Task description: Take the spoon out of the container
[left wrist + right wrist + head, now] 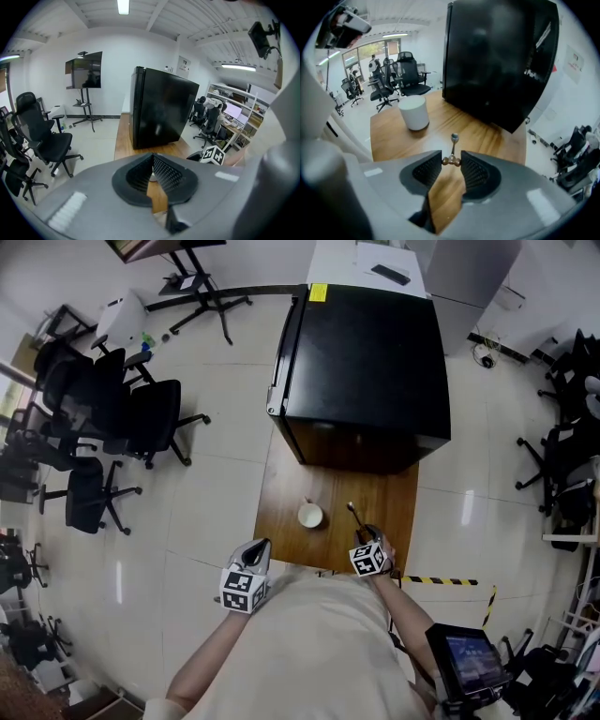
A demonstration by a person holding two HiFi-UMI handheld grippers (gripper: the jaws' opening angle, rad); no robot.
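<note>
A small metal spoon sits out of the white cup, to its right over the wooden table. My right gripper is shut on the spoon's brown handle end. In the right gripper view the spoon points away from the jaws, its bowl toward the black cabinet, and the right gripper pinches the handle knob; the cup stands to the left. I cannot tell whether the spoon touches the table. My left gripper hovers at the table's near left corner, fingertips together and holding nothing, as the left gripper view confirms.
A big black cabinet stands on the far half of the table, close behind the cup and spoon. Office chairs crowd the floor at left. Yellow-black tape marks the floor at right, near a small screen.
</note>
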